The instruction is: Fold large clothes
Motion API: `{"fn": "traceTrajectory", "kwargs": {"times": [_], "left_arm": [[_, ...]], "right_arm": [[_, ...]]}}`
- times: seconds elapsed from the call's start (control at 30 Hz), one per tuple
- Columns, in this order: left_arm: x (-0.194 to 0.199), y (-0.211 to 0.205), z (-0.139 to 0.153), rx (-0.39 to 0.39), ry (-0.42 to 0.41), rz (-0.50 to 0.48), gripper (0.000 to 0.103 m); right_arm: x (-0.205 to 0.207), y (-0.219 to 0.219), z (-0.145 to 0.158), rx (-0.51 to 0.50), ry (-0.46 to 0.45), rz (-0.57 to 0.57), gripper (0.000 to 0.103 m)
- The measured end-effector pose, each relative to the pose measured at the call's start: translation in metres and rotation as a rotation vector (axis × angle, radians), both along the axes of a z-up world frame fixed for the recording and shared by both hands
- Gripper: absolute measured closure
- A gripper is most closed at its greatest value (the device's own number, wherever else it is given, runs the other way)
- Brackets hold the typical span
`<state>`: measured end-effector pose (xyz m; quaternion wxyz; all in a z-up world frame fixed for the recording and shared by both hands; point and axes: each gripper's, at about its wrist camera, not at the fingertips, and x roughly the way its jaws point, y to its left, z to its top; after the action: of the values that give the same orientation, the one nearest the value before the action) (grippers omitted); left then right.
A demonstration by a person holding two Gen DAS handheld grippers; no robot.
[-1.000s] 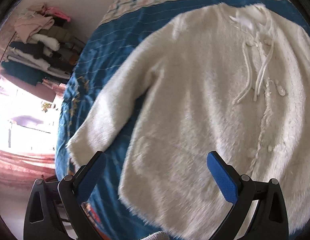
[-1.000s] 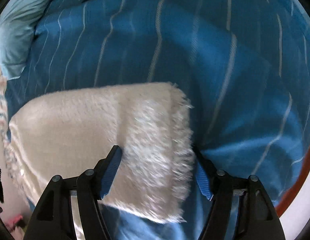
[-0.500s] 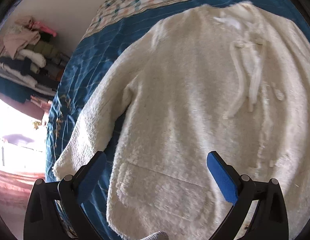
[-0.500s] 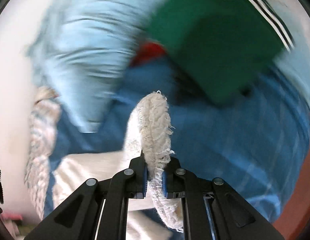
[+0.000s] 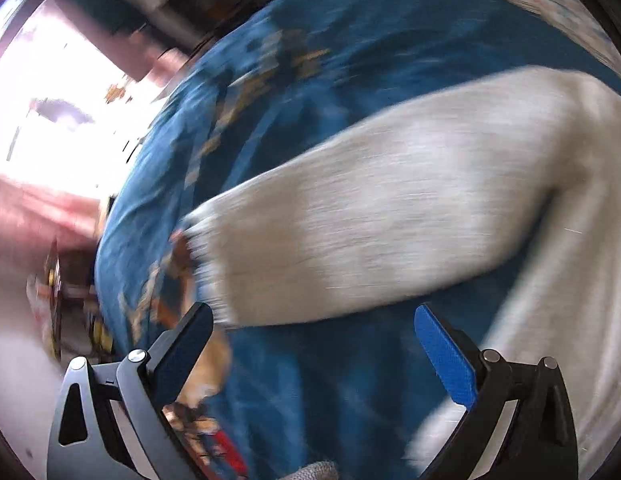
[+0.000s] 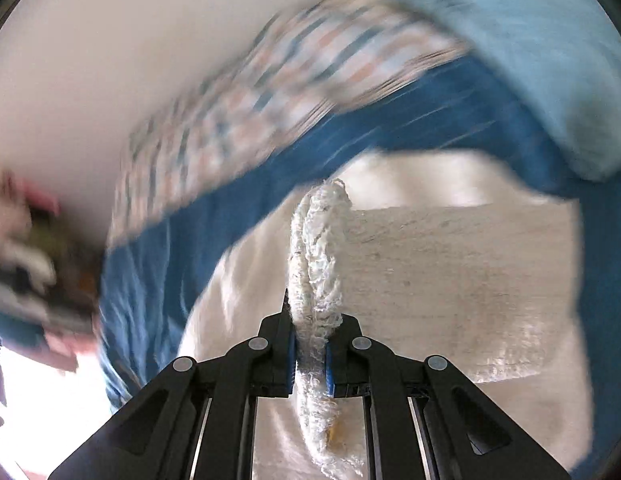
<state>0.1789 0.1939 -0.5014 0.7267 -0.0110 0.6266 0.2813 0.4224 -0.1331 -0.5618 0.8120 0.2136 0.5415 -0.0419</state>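
A fluffy white cardigan lies on a blue bedspread (image 5: 310, 80). In the left wrist view its left sleeve (image 5: 390, 216) stretches across the frame, cuff end just above and between my open fingers. My left gripper (image 5: 314, 344) is open and empty, close above the sleeve cuff. In the right wrist view my right gripper (image 6: 310, 364) is shut on the other sleeve's cuff (image 6: 316, 264), which stands up between the pads, lifted over the cardigan's body (image 6: 450, 280). Both views are motion-blurred.
A plaid sheet (image 6: 270, 92) and a light blue pillow (image 6: 550, 60) lie at the bed's head by a white wall. A pile of clothes (image 6: 26, 248) sits at the left. The bed's edge and a bright window (image 5: 58, 92) are at the left.
My right gripper closed on the right sleeve cuff, lifted it and swung it over the cardigan's body. My left gripper moved down and left from above the body to the left sleeve cuff.
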Motion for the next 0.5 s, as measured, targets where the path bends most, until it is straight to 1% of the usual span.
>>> {"fn": "traceTrajectory", "kwargs": {"times": [0.03, 0.07, 0.1, 0.13, 0.17, 0.2, 0.23, 0.27, 0.3, 0.33, 0.37, 0.4, 0.47, 0.5], "left_arm": [[-0.009, 0.017, -0.005, -0.003, 0.012, 0.038, 0.0], [-0.016, 0.03, -0.01, -0.01, 0.022, 0.072, 0.0], [-0.021, 0.039, -0.014, -0.027, 0.029, 0.095, 0.0], [-0.029, 0.05, -0.018, -0.06, 0.033, 0.131, 0.0], [-0.036, 0.056, -0.02, -0.092, 0.026, 0.163, 0.0], [-0.043, 0.061, -0.021, -0.137, 0.016, 0.195, 0.0], [-0.05, 0.066, -0.022, -0.187, 0.008, 0.228, 0.0], [-0.056, 0.069, -0.023, -0.251, -0.008, 0.267, 0.0], [-0.061, 0.073, -0.025, -0.312, -0.029, 0.305, 0.0], [-0.067, 0.077, -0.028, -0.394, -0.064, 0.361, 0.0], [-0.072, 0.08, -0.033, -0.474, -0.1, 0.415, 0.0], [-0.075, 0.083, -0.038, -0.536, -0.125, 0.46, 0.001], [-0.078, 0.093, -0.058, -0.672, -0.186, 0.578, 0.001], [-0.078, 0.099, -0.073, -0.731, -0.219, 0.656, 0.001]], "right_arm": [[0.007, 0.033, -0.016, -0.03, 0.021, 0.052, 0.092], [0.017, 0.059, -0.038, -0.053, 0.057, 0.104, 0.092], [0.029, 0.092, -0.07, -0.089, 0.126, 0.159, 0.092], [0.034, 0.108, -0.091, -0.106, 0.168, 0.19, 0.089], [0.035, 0.128, -0.111, -0.079, 0.21, 0.232, 0.083], [0.033, 0.134, -0.119, -0.032, 0.228, 0.249, 0.078], [0.032, 0.138, -0.122, 0.009, 0.225, 0.255, 0.062], [0.029, 0.138, -0.117, 0.028, 0.208, 0.255, 0.051], [0.021, 0.138, -0.107, 0.035, 0.183, 0.257, 0.048], [0.014, 0.137, -0.099, 0.039, 0.171, 0.254, 0.044], [0.01, 0.132, -0.092, 0.046, 0.163, 0.245, 0.043], [-0.002, 0.125, -0.082, 0.048, 0.158, 0.228, 0.043], [-0.017, 0.107, -0.069, 0.041, 0.165, 0.194, 0.042], [-0.03, 0.091, -0.064, 0.029, 0.182, 0.168, 0.042]]}}
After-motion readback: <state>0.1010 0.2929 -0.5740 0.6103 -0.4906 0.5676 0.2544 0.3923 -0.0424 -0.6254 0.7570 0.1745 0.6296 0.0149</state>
